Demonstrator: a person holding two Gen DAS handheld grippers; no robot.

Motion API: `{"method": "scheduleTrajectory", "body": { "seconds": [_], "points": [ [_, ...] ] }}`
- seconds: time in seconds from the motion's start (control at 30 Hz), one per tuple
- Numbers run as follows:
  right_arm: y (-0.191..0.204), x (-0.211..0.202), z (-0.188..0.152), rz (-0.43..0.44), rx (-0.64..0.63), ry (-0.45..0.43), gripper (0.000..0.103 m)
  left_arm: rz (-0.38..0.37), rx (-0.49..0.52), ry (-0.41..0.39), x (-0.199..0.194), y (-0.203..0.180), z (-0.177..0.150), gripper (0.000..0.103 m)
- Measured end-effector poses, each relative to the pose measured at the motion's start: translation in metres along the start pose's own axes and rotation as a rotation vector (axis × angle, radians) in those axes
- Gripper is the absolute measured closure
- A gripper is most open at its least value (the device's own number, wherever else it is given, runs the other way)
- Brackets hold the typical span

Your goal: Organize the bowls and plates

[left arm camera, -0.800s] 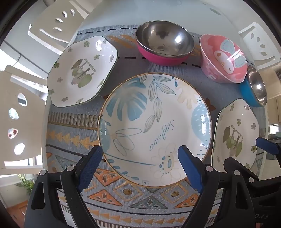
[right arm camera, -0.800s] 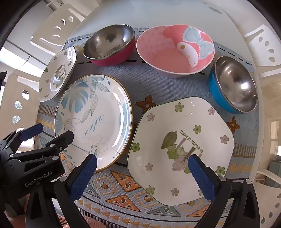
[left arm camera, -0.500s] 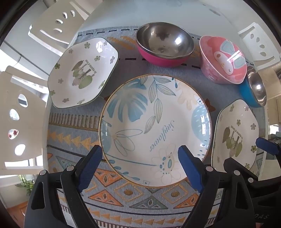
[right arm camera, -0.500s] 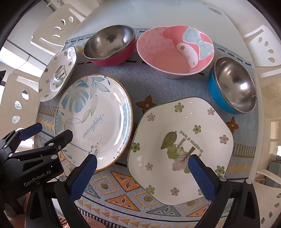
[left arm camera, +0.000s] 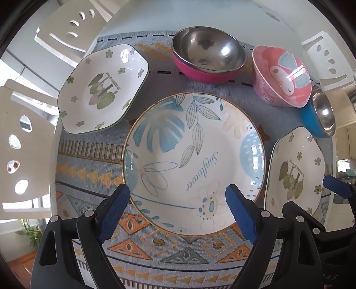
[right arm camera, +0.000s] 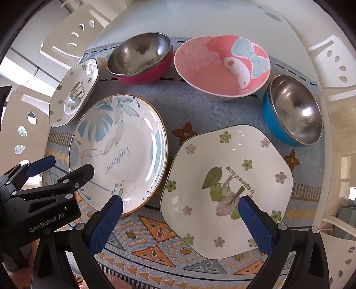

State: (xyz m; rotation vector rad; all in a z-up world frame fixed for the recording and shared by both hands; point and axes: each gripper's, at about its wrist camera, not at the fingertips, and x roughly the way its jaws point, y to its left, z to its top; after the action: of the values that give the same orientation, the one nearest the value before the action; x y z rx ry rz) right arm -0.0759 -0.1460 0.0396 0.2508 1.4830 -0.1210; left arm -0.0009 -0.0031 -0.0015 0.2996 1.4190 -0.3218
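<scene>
A round blue-leaf plate (left arm camera: 193,162) lies mid-mat, also in the right wrist view (right arm camera: 118,151). My left gripper (left arm camera: 178,211) hovers open and empty over its near rim. A hexagonal flowered plate (right arm camera: 227,191) lies to its right, with my right gripper (right arm camera: 180,222) open and empty over its near edge. A second hexagonal plate (left arm camera: 102,89) lies far left. At the back stand a steel bowl with a magenta shell (left arm camera: 209,57), a pink cartoon bowl (right arm camera: 222,66) and a steel bowl with a blue shell (right arm camera: 293,111).
All dishes rest on a patterned grey-blue mat (left arm camera: 89,155) on a white round table (right arm camera: 200,20). White chairs (left arm camera: 66,29) stand around the table. The left gripper's body (right arm camera: 42,200) shows at the left of the right wrist view.
The left gripper's view has shifted slightly, so the dishes sit a little lower in its frame. The right gripper has barely moved. Both stay open.
</scene>
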Motion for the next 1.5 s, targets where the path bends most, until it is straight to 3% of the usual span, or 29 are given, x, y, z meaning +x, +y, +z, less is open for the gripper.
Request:
{"method": "scheduleTrajectory", "body": {
  "seconds": [1.5],
  "points": [
    [-0.012,0.001,-0.001,0.000,0.054,0.018,0.000,-0.017,0.026,-0.014,-0.003,0.001,-0.001,0.016]
  ]
}}
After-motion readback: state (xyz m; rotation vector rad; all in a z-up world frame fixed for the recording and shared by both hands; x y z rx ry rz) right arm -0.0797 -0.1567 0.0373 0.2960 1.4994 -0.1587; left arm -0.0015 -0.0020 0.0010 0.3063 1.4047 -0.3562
